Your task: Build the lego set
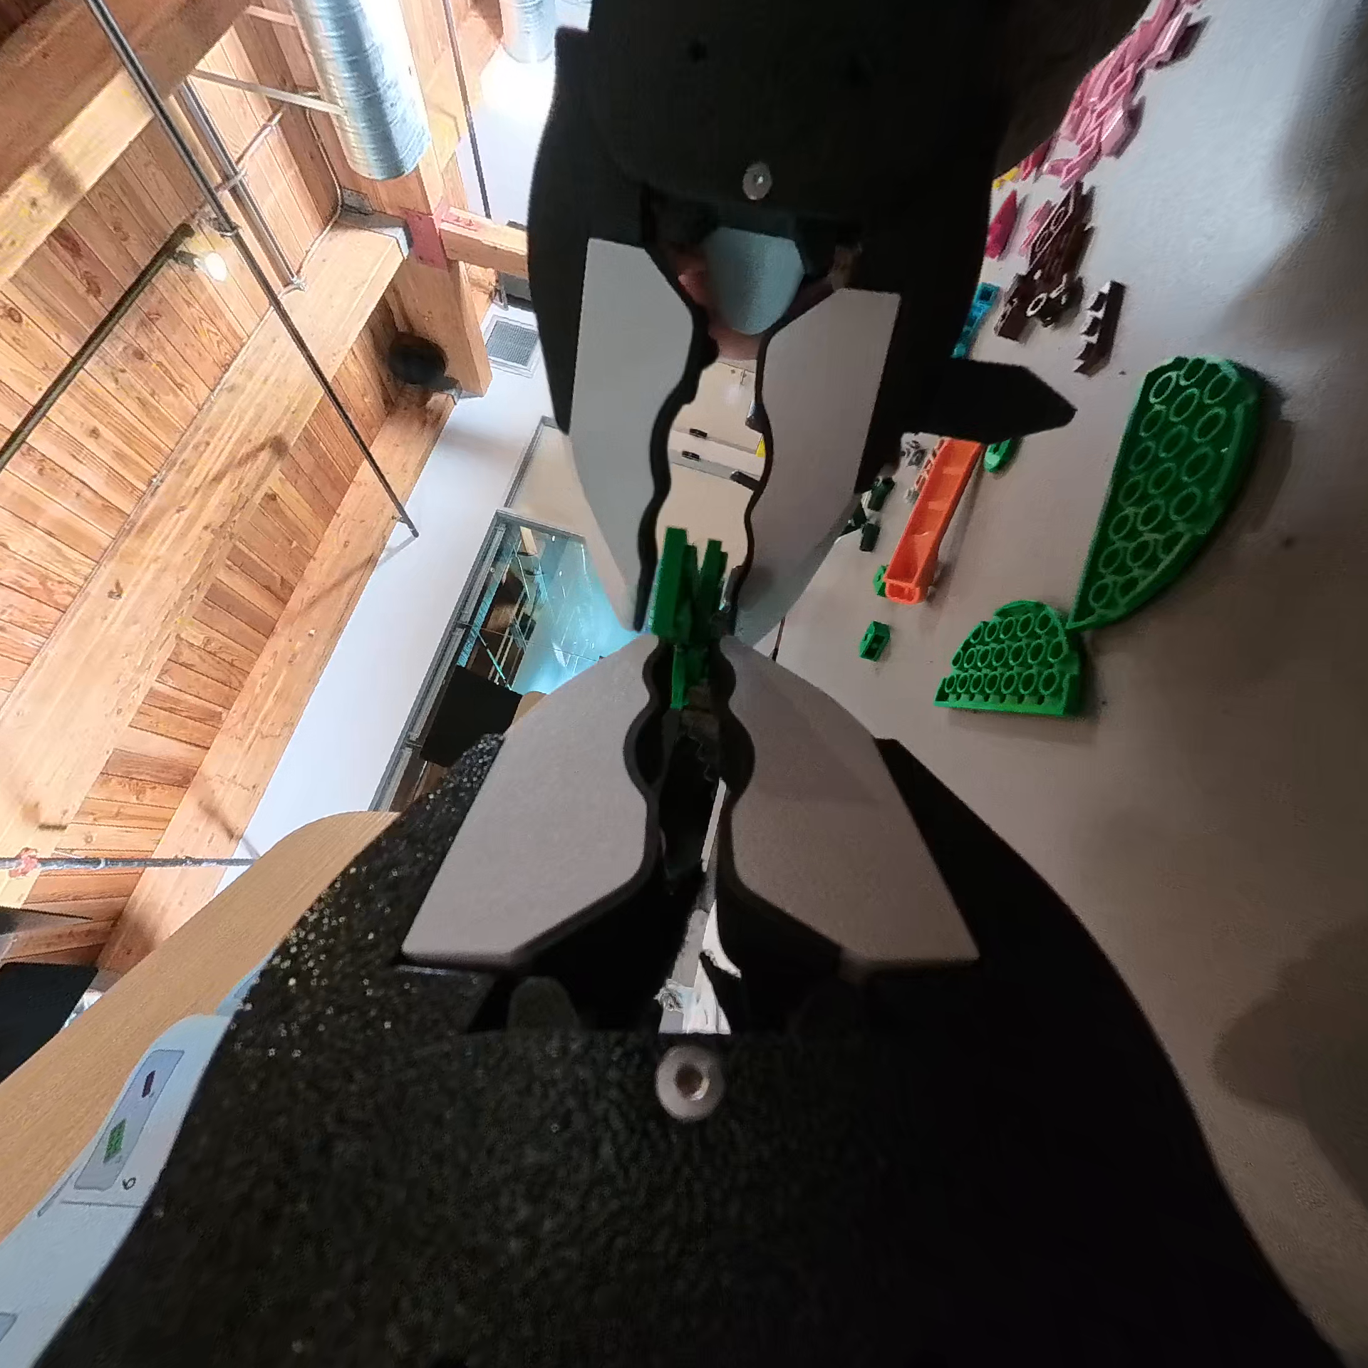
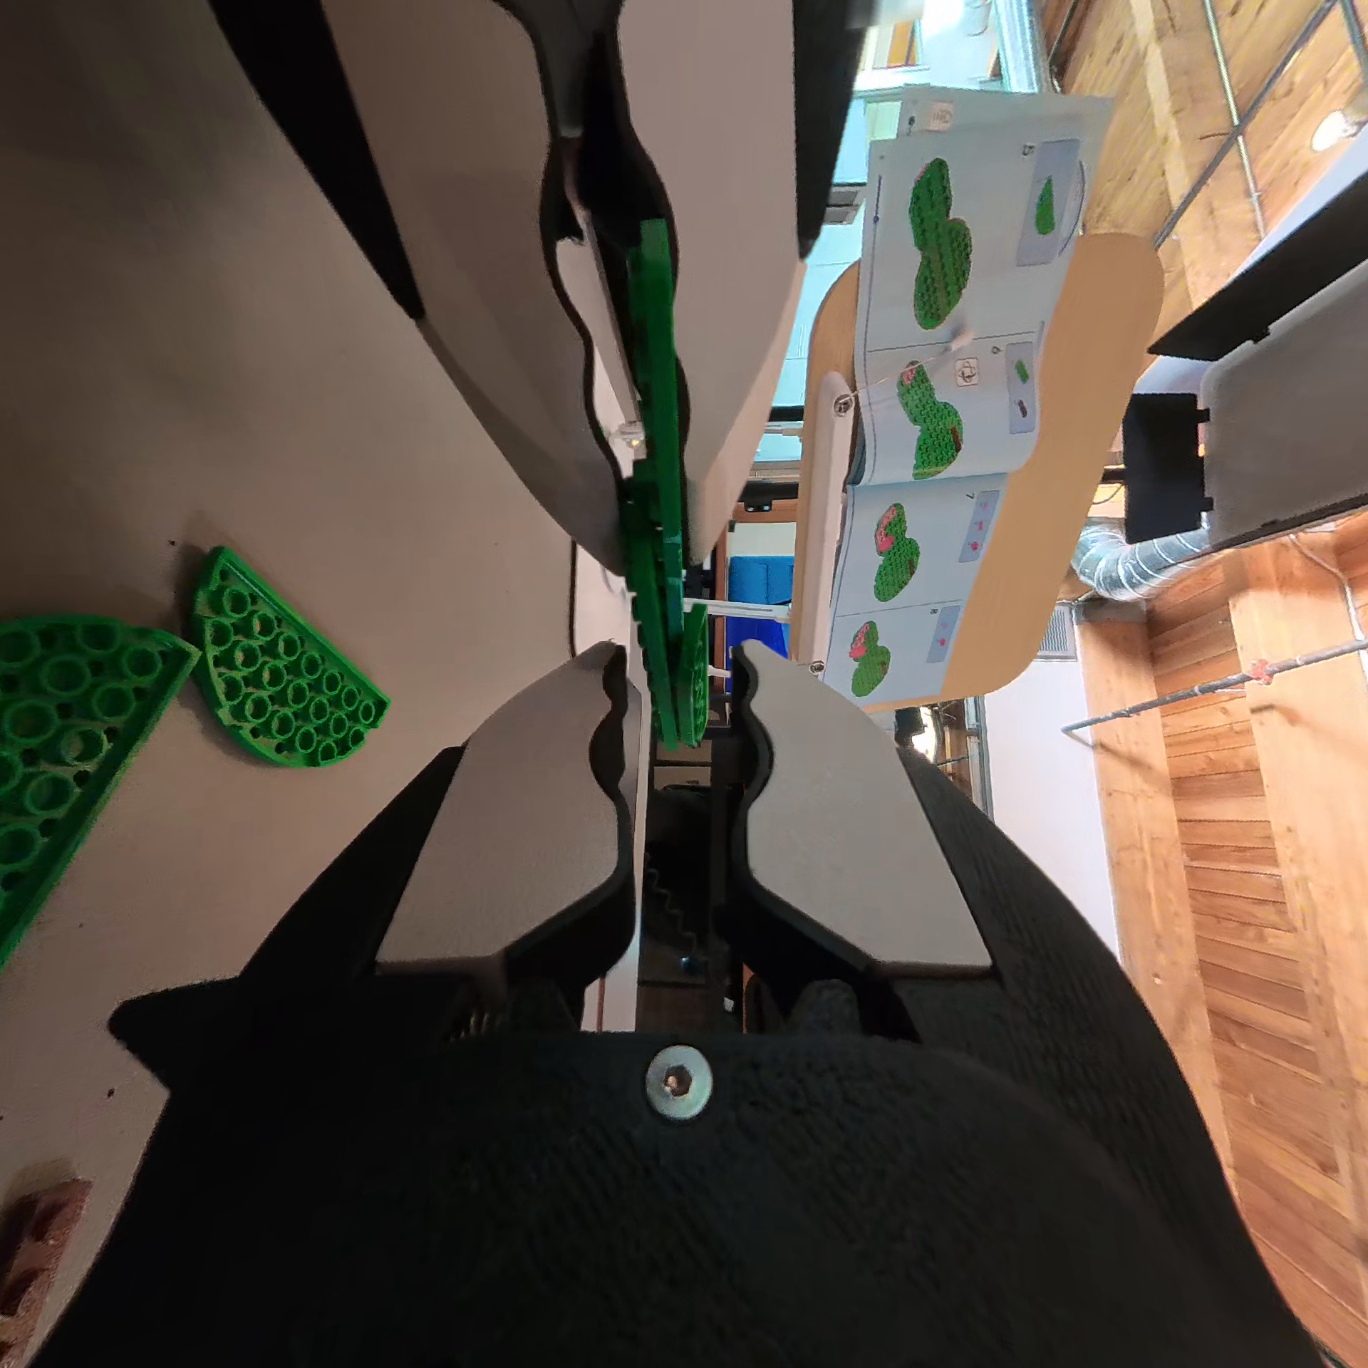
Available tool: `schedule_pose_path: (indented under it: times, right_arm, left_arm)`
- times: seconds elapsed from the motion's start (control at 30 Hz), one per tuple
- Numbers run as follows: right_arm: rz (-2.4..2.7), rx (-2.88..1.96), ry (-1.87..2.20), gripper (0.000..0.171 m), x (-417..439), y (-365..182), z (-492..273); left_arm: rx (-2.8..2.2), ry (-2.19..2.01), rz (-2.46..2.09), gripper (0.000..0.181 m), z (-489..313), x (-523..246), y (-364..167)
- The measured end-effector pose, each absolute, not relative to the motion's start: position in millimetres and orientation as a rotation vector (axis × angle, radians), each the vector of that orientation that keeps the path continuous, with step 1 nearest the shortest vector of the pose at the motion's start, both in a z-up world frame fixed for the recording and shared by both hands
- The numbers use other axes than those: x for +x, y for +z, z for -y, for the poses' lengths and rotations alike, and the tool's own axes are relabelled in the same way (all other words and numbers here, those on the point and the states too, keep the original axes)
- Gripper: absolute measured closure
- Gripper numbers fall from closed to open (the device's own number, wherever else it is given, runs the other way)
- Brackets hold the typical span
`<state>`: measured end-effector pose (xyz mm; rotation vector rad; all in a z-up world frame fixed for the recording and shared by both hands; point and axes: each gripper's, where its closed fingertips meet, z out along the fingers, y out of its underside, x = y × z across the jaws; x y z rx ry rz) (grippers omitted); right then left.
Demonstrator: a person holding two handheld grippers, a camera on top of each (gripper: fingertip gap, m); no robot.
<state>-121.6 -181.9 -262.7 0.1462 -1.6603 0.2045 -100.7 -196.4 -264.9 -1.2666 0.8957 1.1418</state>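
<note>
My left gripper [image 1: 690, 651] is shut on a long green lego plate [image 1: 687, 670], held edge-on in the air. In the right wrist view this gripper [image 2: 659, 555] comes from the top, clamped on the plate [image 2: 655, 370]. My right gripper [image 2: 677, 651] faces it. Its jaws stand around the plate's free end and a smaller rounded green plate [image 2: 694, 666] lying against it, with a thin gap on one side. It also shows in the left wrist view [image 1: 692, 622].
On the grey table [image 1: 1110, 888] lie two green rounded plates, underside up [image 1: 1169, 496] [image 1: 1014, 666], an orange piece [image 1: 925, 518], a small green brick [image 1: 873, 640], brown pieces [image 1: 1036, 296] and pink pieces [image 1: 1110, 96]. An open instruction booklet [image 2: 955, 385] stands on a wooden stand. Left and right tips are no more than a few centimetres apart.
</note>
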Motion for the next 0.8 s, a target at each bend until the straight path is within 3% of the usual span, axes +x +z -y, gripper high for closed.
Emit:
schedule_pose_path:
  times: [0.13, 0.8]
  right_arm:
    - [1.653, 0.165, 0.192, 0.158, -118.7, -262.3, 182.4]
    - [1.635, 0.235, 0.105, 0.157, -110.2, -265.9, 179.7]
  left_arm:
    - [-1.262, 1.144, -0.897, 0.172, 196.8, -100.3, -264.4]
    - [-1.248, 1.169, -0.949, 0.172, 197.1, -95.9, -268.2]
